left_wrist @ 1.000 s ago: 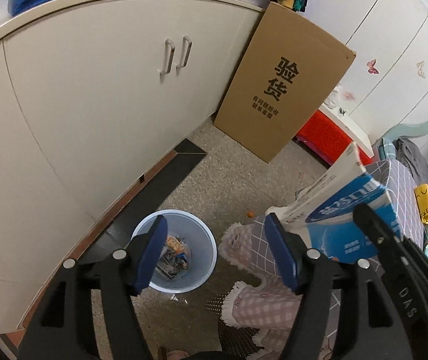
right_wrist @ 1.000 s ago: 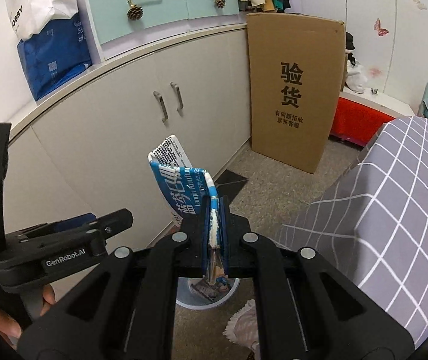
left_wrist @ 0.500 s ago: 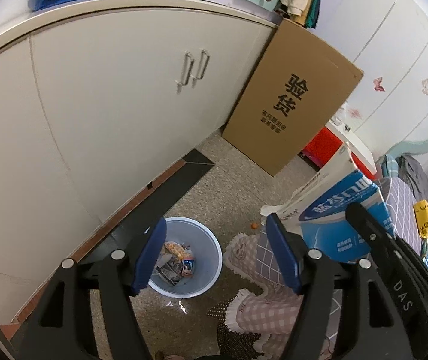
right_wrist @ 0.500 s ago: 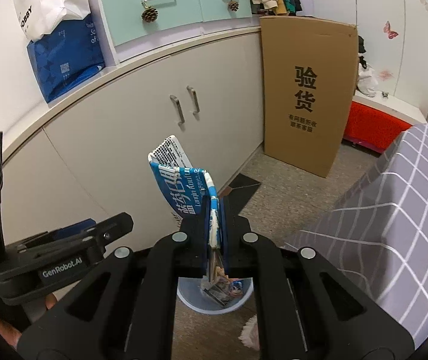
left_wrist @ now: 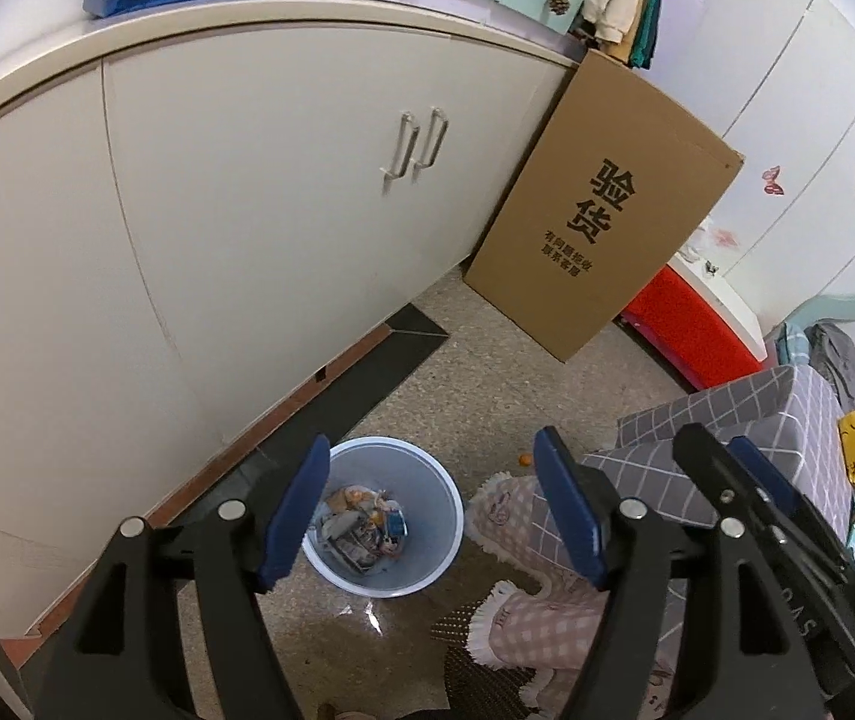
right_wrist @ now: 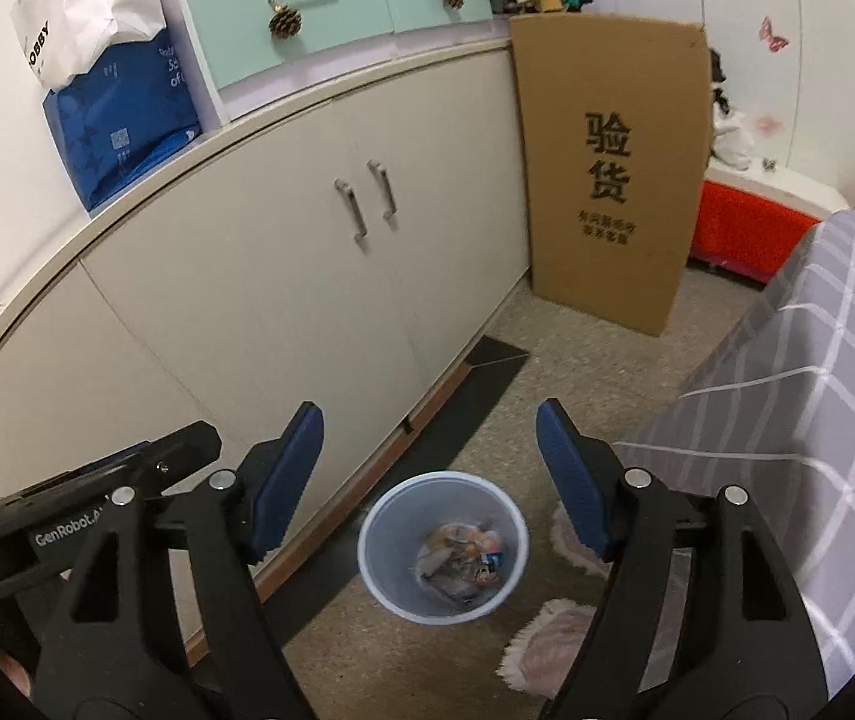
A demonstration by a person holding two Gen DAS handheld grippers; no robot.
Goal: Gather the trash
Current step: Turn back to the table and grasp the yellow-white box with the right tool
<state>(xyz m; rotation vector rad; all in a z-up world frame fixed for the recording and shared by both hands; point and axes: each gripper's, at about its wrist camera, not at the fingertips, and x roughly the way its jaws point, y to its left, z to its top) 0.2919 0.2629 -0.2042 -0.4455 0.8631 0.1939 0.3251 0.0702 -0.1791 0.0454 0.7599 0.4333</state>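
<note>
A pale blue trash bin (left_wrist: 421, 480) stands on the floor by the cabinets, with several wrappers (left_wrist: 364, 525) inside; it also shows in the right wrist view (right_wrist: 379, 576). My left gripper (left_wrist: 433, 510) is open and empty, high above the bin. My right gripper (right_wrist: 430, 474) is open and empty, also above the bin. The right gripper shows at the right of the left wrist view (left_wrist: 745, 480). The left gripper's body shows at the left of the right wrist view (right_wrist: 97, 480).
White cabinets (left_wrist: 247, 210) run along the left. A tall cardboard box (left_wrist: 601, 210) leans at their end, next to a red box (left_wrist: 691, 330). A grey checked bed cover (right_wrist: 817, 390) is on the right. Pink slippers (left_wrist: 523, 618) lie beside the bin.
My right gripper has opened and the blue and white package it held is gone from between its jaws. Both grippers have shifted so the bin sits more centrally below.
</note>
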